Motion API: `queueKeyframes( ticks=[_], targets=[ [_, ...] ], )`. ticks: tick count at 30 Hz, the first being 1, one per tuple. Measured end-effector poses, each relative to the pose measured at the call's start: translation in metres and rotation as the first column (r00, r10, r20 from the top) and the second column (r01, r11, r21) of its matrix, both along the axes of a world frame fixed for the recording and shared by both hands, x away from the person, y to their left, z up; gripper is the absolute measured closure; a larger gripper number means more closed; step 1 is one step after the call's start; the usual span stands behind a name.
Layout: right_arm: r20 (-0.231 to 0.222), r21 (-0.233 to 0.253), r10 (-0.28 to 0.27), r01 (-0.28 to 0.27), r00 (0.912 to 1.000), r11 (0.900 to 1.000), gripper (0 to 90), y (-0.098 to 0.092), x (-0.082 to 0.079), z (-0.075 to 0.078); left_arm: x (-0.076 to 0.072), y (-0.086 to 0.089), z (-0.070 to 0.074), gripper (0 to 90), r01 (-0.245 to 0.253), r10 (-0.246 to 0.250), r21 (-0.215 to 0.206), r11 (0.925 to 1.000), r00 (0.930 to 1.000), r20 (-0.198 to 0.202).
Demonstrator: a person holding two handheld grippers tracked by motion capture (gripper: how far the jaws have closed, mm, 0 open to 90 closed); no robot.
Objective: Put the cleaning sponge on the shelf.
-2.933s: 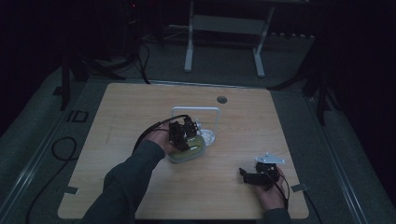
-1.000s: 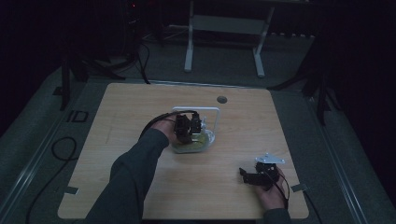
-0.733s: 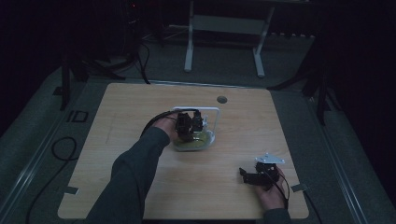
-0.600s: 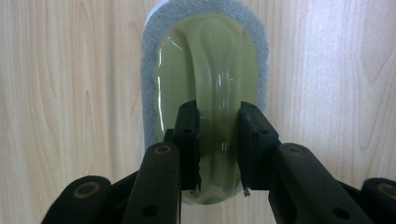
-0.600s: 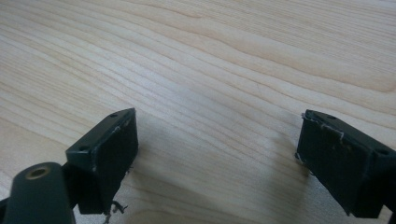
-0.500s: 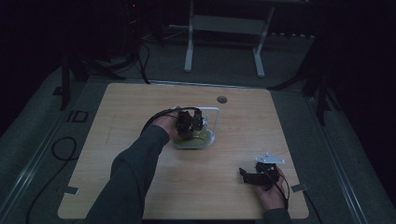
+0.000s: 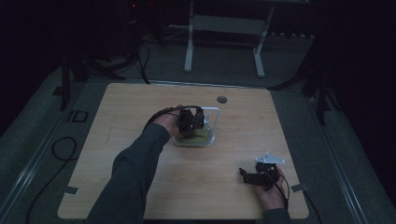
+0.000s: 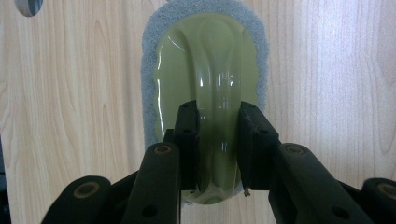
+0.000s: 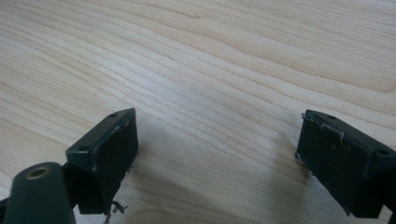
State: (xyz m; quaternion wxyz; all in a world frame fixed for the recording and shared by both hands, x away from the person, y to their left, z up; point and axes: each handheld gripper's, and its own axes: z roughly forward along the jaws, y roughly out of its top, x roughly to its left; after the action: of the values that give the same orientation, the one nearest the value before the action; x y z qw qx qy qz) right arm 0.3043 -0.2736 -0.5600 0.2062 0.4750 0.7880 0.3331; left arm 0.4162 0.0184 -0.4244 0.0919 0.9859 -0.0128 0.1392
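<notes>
The left gripper (image 8: 218,149) is clamped on the raised handle of an olive-green scrubbing pad (image 8: 205,70) with a grey felt rim, lying near the table's (image 7: 140,107) middle beside what may be a white frame (image 7: 215,114). The right gripper (image 9: 217,158), near right, gapes wide over bare wood.

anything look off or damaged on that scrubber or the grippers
Nothing serious. The green-handled scrubber lies flat on the table, handle clamped squarely by the left gripper. The one blemish: the right gripper, open above bare wood, has frayed, peeling edges on its fingers.
</notes>
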Motion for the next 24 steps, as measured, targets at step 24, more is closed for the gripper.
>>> queueKeyframes(
  ticks=[24],
  targets=[
    [0.000,0.000,0.000,0.000,1.0000,1.000,12.1,0.0000,0.0000,0.0000,0.0061,-0.0069,-0.0040,71.8,0.031,-0.031,0.033,0.9990,0.9993,0.022]
  ],
)
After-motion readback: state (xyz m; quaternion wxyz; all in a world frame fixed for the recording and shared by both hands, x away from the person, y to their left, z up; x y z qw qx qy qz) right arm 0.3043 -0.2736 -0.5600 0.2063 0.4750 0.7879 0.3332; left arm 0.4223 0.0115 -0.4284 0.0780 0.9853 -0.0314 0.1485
